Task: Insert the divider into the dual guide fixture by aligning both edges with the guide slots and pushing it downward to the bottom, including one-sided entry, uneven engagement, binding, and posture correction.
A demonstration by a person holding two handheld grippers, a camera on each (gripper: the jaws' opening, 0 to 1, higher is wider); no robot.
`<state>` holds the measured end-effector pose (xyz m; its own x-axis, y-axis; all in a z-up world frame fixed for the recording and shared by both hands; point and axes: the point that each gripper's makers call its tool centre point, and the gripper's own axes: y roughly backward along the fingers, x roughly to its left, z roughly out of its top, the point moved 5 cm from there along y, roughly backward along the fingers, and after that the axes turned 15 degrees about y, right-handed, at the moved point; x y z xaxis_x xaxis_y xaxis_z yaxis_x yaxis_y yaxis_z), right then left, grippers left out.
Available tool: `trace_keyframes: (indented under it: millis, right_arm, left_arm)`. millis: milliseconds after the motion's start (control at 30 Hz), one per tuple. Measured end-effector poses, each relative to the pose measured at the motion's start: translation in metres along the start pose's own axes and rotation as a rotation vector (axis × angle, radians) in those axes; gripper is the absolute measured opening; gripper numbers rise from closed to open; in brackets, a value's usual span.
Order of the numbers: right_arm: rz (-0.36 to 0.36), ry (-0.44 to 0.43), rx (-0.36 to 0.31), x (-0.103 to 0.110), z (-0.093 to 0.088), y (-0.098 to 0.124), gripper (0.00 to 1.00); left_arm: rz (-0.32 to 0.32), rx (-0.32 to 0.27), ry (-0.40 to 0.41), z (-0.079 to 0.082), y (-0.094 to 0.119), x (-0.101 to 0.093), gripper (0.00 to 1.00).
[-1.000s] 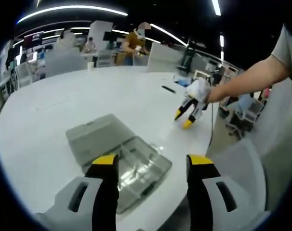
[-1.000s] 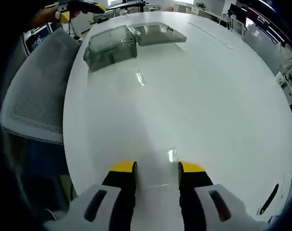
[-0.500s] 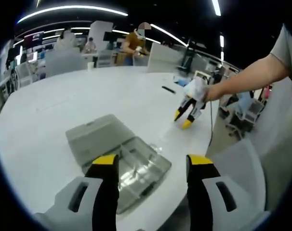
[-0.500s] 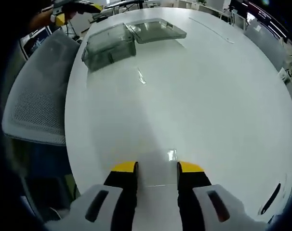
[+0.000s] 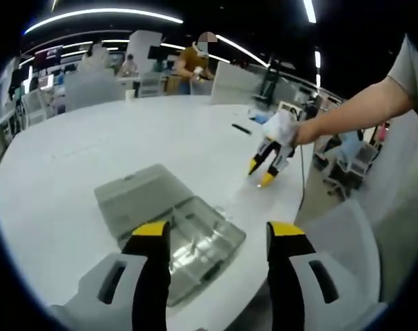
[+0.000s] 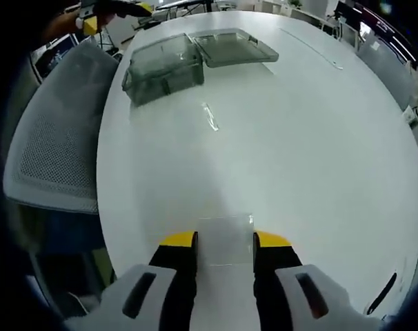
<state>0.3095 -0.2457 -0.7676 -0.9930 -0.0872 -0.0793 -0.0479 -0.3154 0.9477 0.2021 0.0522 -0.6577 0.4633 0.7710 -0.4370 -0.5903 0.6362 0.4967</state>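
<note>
The dual guide fixture is a clear plastic box with its flat lid lying open beside it, near the table edge. My left gripper hovers open just above the box with nothing between its jaws. In the right gripper view, the same box and lid stand far off. My right gripper is shut on the divider, a clear thin plate spanning the jaws, low over the white table. From the left gripper view, the right gripper appears in a gloved hand to the box's right.
A small clear strip lies on the table between the box and my right gripper. A grey mesh chair stands against the table edge. A dark pen-like item lies farther back. People sit at distant desks.
The right gripper view has shifted slightly, and the divider's outline between the jaws shows more plainly. My left gripper and the box have not moved.
</note>
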Motion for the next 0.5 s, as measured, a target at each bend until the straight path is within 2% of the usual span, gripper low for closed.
trace_keyframes:
  millis: [300, 500]
  right_arm:
    - [-0.008, 0.012, -0.014, 0.000, 0.014, 0.002, 0.27]
    - [-0.027, 0.053, -0.042, 0.000, 0.037, 0.008, 0.27]
  left_arm:
    - [-0.001, 0.004, -0.003, 0.000, 0.000, 0.000, 0.55]
    - [-0.017, 0.008, -0.001, 0.001, -0.005, -0.003, 0.54]
